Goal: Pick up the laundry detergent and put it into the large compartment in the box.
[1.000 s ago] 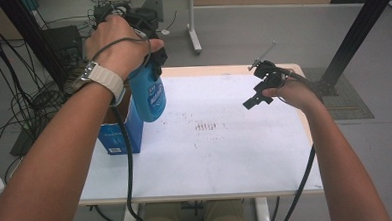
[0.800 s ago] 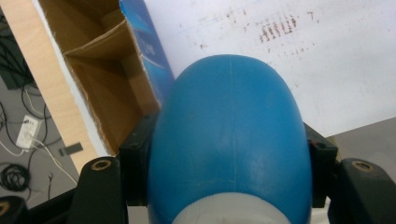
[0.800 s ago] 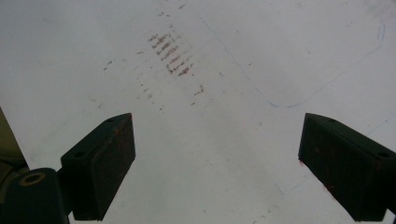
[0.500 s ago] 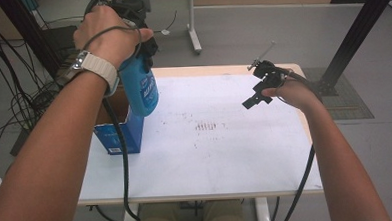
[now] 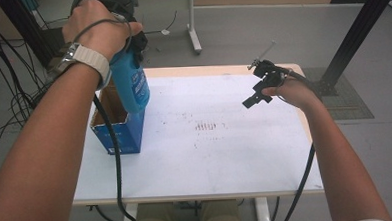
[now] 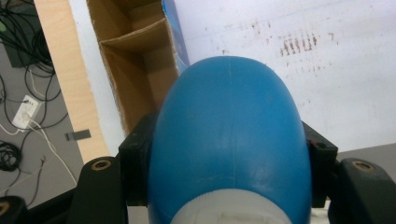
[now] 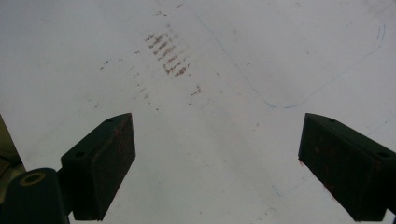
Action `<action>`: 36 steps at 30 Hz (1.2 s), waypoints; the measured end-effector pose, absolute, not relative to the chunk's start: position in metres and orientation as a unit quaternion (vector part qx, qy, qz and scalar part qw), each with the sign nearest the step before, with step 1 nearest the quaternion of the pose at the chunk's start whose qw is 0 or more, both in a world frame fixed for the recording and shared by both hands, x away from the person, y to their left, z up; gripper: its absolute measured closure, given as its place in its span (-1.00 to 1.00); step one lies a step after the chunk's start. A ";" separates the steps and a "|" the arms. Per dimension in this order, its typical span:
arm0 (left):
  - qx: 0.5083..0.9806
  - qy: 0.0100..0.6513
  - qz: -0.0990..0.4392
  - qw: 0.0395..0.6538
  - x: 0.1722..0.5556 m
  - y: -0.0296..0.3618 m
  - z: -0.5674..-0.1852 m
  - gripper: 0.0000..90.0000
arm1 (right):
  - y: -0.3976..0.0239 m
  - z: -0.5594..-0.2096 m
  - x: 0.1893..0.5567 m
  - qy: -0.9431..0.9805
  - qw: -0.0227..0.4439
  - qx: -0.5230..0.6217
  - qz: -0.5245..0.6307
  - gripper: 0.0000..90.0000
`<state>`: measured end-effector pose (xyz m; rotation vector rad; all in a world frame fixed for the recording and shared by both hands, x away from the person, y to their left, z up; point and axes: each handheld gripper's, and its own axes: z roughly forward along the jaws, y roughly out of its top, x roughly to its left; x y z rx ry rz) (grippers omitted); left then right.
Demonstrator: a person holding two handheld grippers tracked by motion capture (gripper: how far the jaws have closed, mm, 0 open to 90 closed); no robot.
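Observation:
A blue plastic bottle (image 5: pixel 133 87) hangs tilted over the open top of a blue cardboard box (image 5: pixel 119 138) at the table's left side. My left gripper (image 5: pixel 132 47) is shut on the bottle's upper part, and a hand with a wristwatch is wrapped over it. In the left gripper view the bottle's rounded blue body (image 6: pixel 229 135) sits between the two black jaws of my left gripper (image 6: pixel 229 161), with the box's brown divided inside (image 6: pixel 135 60) below it. My right gripper (image 5: pixel 256 94) hovers open over the table's right half; its jaws (image 7: pixel 217 163) stand wide apart with nothing between them.
The white tabletop (image 5: pixel 211 160) has a patch of brown smudges (image 5: pixel 208 125) near its middle. Cables trail from both grippers. A black post (image 5: pixel 360 28) stands off the far right corner, and loose cables lie on the floor at the left.
My left hand has carried the bottle up and toward the far left, uncovering more of the box's open top. The right hand has stayed put.

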<state>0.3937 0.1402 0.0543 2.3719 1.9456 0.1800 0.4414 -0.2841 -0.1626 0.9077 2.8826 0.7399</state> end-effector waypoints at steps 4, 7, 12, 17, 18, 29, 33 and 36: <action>0.766 0.640 0.058 0.033 0.397 0.146 0.054 -0.16 | -0.285 -0.162 0.442 0.927 0.016 0.292 0.236 -0.76; 0.760 0.646 0.056 0.036 0.400 0.153 0.055 -0.16 | -0.285 -0.163 0.443 0.928 0.017 0.290 0.234 -0.76; 0.753 0.654 0.059 0.036 0.402 0.162 0.056 -0.16 | -0.285 -0.163 0.445 0.927 0.016 0.292 0.234 -0.76; 0.751 0.656 0.062 0.034 0.405 0.168 0.054 -0.16 | -0.283 -0.164 0.446 0.928 0.014 0.292 0.232 -0.76; 0.750 0.658 0.063 0.035 0.405 0.170 0.053 -0.16 | -0.283 -0.165 0.447 0.928 0.015 0.291 0.231 -0.76; 0.742 0.667 0.060 0.036 0.412 0.183 0.051 -0.17 | -0.284 -0.164 0.446 0.927 0.015 0.295 0.231 -0.76; 0.740 0.668 0.061 0.038 0.412 0.185 0.052 -0.17 | -0.284 -0.164 0.446 0.927 0.015 0.296 0.229 -0.76; 0.740 0.669 0.060 0.035 0.414 0.187 0.052 -0.17 | -0.284 -0.164 0.446 0.927 0.015 0.296 0.228 -0.76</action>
